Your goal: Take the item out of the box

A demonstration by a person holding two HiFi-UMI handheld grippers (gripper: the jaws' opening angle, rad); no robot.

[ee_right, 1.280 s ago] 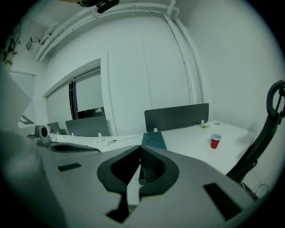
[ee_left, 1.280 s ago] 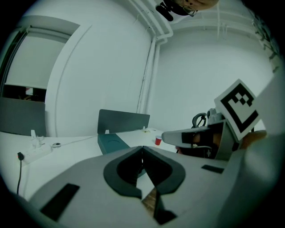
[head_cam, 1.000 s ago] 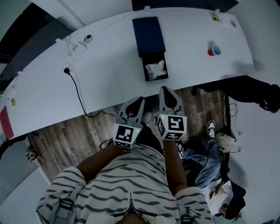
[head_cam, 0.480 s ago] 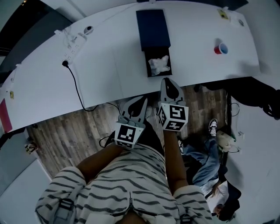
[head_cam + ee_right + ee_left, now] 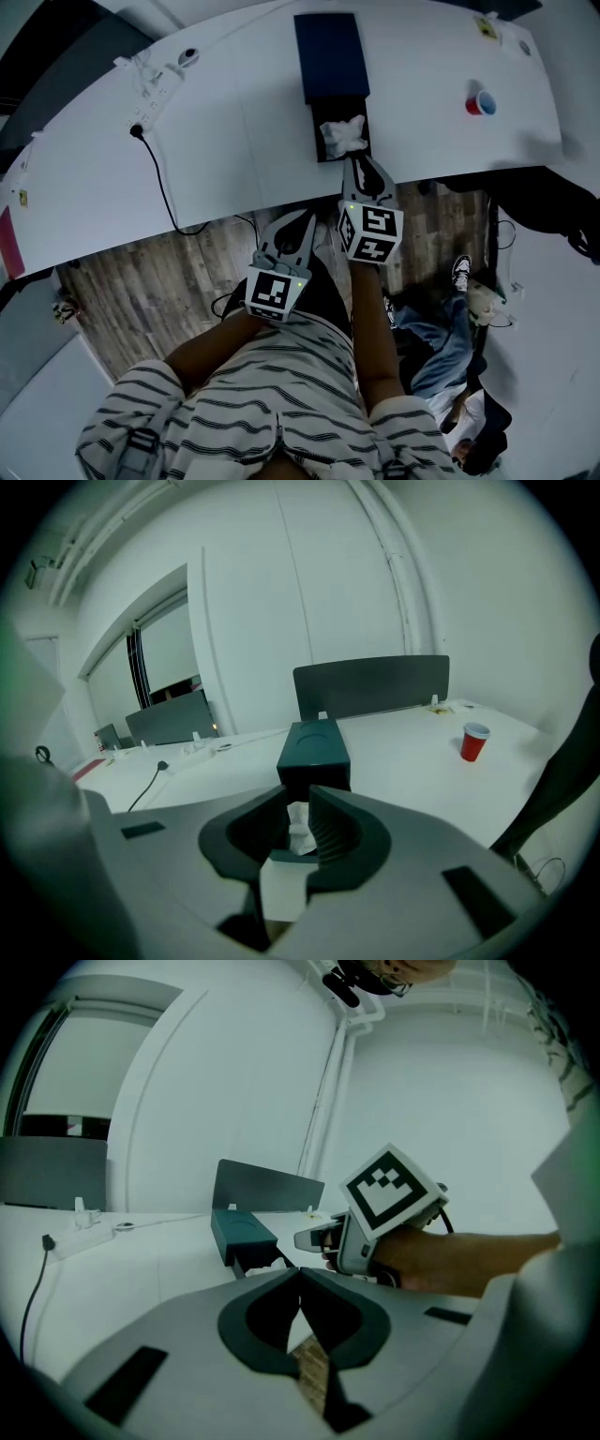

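A dark blue box [image 5: 328, 52] lies on the white table [image 5: 216, 141] with its near end pulled open, and a crumpled white item [image 5: 344, 133] rests inside. My right gripper [image 5: 359, 161] reaches over the table edge, its tips just short of the item. In the right gripper view its jaws [image 5: 300, 803] stand a narrow gap apart, holding nothing; the white item [image 5: 300, 829] and the box [image 5: 314, 747] show through the gap. My left gripper [image 5: 302, 217] hangs over the floor below the table edge. Its jaws [image 5: 300, 1274] are shut and empty.
A red cup [image 5: 482, 103] stands at the table's right. A power strip [image 5: 150, 98] with a black cable [image 5: 164, 187] lies at the left. A grey divider panel [image 5: 370, 686] rises behind the box. A person sits on the wooden floor at lower right [image 5: 441, 347].
My right gripper has moved forward from above the floor to the box's open end. The left gripper has barely moved.
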